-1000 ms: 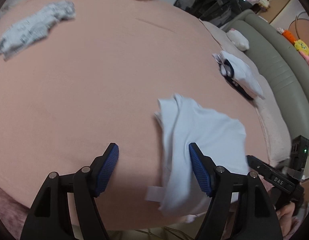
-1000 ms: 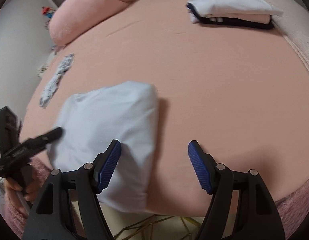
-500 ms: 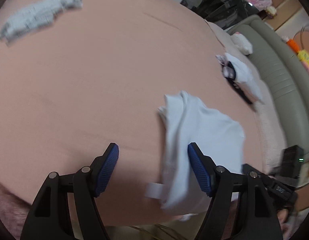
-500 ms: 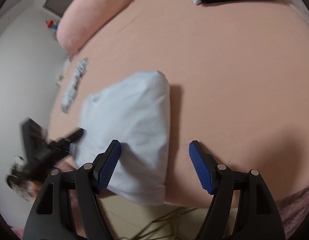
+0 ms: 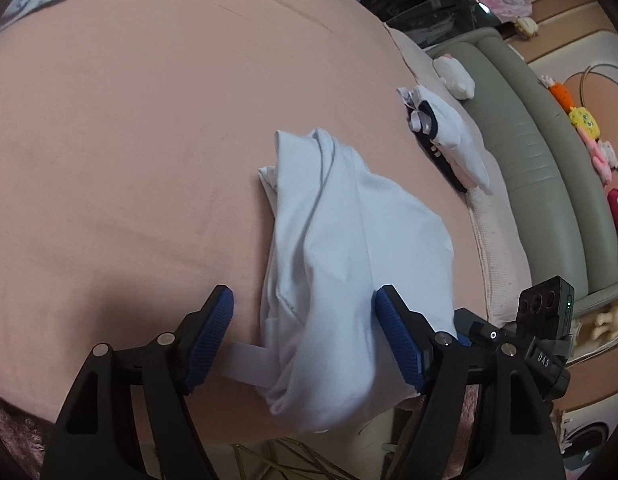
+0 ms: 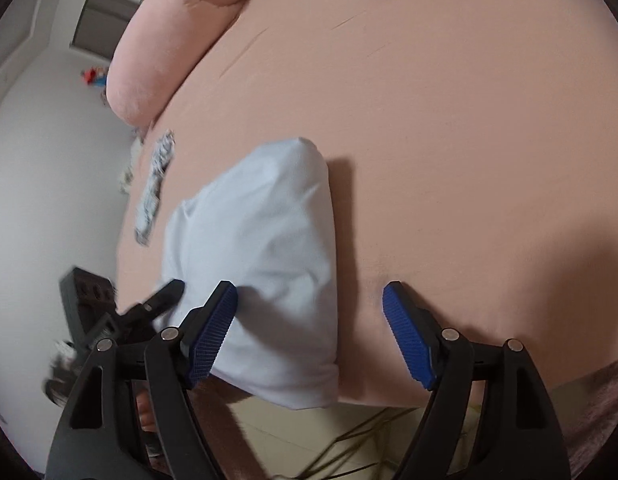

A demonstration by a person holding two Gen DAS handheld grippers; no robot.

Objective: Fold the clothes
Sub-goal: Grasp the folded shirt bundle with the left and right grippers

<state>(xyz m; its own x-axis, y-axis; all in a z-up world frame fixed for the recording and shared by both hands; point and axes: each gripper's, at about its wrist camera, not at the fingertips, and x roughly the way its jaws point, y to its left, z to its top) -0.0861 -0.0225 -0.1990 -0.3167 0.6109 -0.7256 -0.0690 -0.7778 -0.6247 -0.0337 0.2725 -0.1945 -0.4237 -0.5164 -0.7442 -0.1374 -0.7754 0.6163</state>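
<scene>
A pale blue garment (image 5: 349, 248), folded into a thick bundle, lies at the near edge of the pink bed (image 5: 129, 140); part hangs over the edge. It also shows in the right wrist view (image 6: 261, 256). My left gripper (image 5: 305, 340) is open, its jaws either side of the bundle's near end, not closed on it. My right gripper (image 6: 309, 328) is open, its left finger (image 6: 213, 328) over the bundle's near corner, its right finger (image 6: 405, 340) over bare sheet. The left gripper also shows in the right wrist view (image 6: 161, 304), touching the bundle's left edge.
A stack of folded clothes (image 5: 449, 136) sits at the bed's right edge, with a grey-green sofa (image 5: 529, 128) and plush toys (image 5: 585, 120) beyond. A patterned grey garment (image 6: 153, 188) lies far left. A pink pillow (image 6: 169, 40) lies at the head. Floor lies below the near edge.
Both grippers have moved closer to the pale blue bundle and tilted. The bundle now lies between the left gripper's fingers. Both stay open.
</scene>
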